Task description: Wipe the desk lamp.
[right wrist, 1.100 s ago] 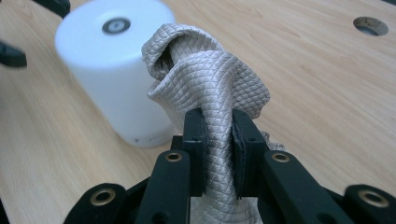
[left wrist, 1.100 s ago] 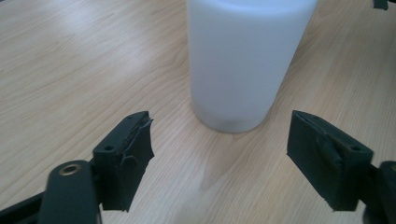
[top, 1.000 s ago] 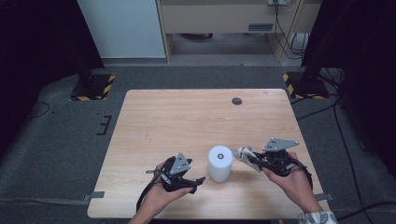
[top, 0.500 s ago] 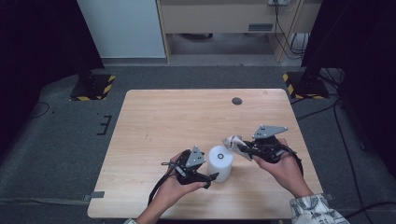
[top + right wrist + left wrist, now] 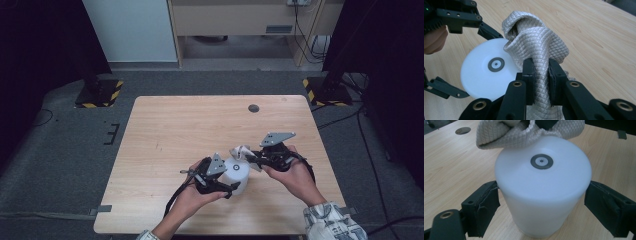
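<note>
I have the white cylinder [image 5: 236, 175] standing upright on the wooden table [image 5: 165, 130], low and just right of centre in the high view. My left gripper [image 5: 541, 202] sits around it with jaws spread wide; they have just been opening, the left pad [image 5: 485, 205] at the wall, the right one a little off it. My right gripper [image 5: 541, 80] is clamped on a quilted grey cloth [image 5: 536, 45], whose bunched end touches the cylinder's top rim.
</note>
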Motion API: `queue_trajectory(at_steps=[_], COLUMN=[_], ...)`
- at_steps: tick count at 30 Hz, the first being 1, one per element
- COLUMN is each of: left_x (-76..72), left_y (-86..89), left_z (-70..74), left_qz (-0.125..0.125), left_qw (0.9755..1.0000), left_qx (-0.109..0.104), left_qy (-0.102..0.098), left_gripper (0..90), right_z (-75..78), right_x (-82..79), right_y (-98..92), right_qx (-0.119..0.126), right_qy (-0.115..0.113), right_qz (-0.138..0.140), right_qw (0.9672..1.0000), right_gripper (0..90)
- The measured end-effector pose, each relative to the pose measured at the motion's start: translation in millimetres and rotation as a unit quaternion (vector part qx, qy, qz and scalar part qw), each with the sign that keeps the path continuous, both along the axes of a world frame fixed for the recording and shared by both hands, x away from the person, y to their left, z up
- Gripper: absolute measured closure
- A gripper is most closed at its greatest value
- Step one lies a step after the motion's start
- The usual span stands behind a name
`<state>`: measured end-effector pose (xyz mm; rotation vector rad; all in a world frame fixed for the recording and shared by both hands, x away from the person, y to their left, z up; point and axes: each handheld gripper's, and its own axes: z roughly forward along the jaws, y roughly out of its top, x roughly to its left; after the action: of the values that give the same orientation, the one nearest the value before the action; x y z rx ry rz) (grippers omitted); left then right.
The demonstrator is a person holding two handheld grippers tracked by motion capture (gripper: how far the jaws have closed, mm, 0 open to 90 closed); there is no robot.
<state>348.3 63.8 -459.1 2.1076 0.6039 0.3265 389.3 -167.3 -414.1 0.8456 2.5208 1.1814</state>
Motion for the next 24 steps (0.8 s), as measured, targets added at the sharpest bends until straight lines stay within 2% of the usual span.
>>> queue_trajectory(at_steps=[13, 20, 24], left_x=[4.3, 0.2, -4.0], left_y=[-8.1, 1.8, 14.4], left_z=[2.5, 4.1, 3.9], left_qz=[-0.004, -0.006, -0.011], left_qw=[0.9999, 0.9999, 0.9999], left_qx=[0.01, 0.015, 0.013], left_qy=[-0.009, -0.004, -0.003], left_gripper=[8.7, 8.8, 8.9], right_z=[-9.9, -11.1, -11.1], right_x=[3.5, 0.5, -3.6], right_y=[-4.7, 1.8, 14.2], right_qx=[0.012, 0.018, 0.017], right_qy=[0.014, 0.016, 0.012], right_qz=[-0.001, 0.007, 0.022], right_qw=[0.9998, 0.9997, 0.9995], right_gripper=[78.9, 79.0, 78.9])
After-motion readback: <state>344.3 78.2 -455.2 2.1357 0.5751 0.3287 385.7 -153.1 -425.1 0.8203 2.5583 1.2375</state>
